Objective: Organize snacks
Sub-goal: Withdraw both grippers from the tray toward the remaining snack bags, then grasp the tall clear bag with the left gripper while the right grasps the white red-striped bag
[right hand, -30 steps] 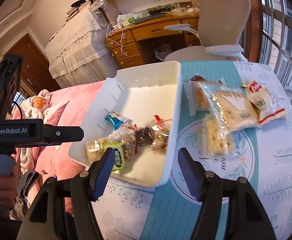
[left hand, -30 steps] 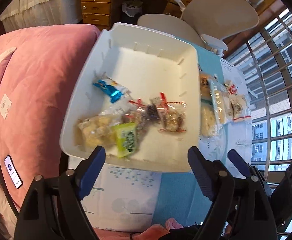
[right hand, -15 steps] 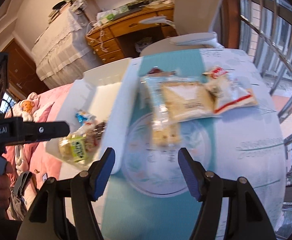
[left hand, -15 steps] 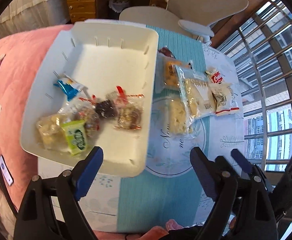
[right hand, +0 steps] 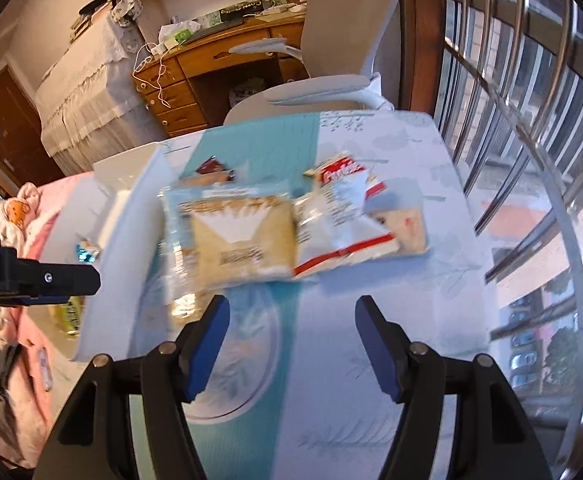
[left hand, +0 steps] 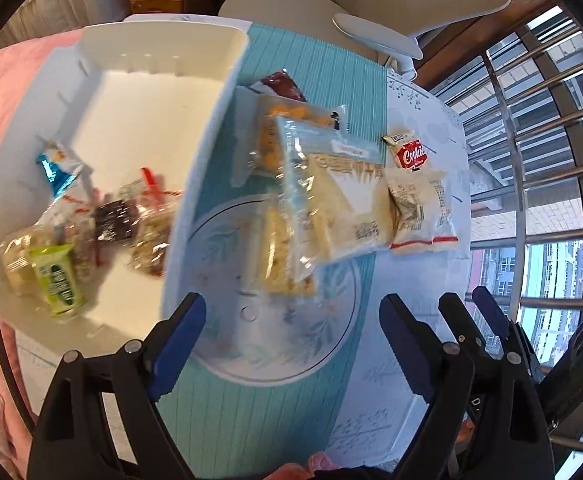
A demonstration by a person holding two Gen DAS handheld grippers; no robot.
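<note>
1. Shallow white plastic tray (left hand: 159, 46) at the table's left edge, holding a green packet (left hand: 57, 280), a blue wrapper (left hand: 57, 172) and clear bagged sweets (left hand: 147, 220).
2. Clear-wrapped cakes (left hand: 347, 200) and a red cookie sachet (left hand: 411, 154) lying overlapped beside the tray.

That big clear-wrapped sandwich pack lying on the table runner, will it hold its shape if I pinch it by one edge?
Probably not: the sandwich pack looks soft inside loose, glossy film, so expect sagging and slip. It overlaps neighbouring packets, which may drag along.
</note>
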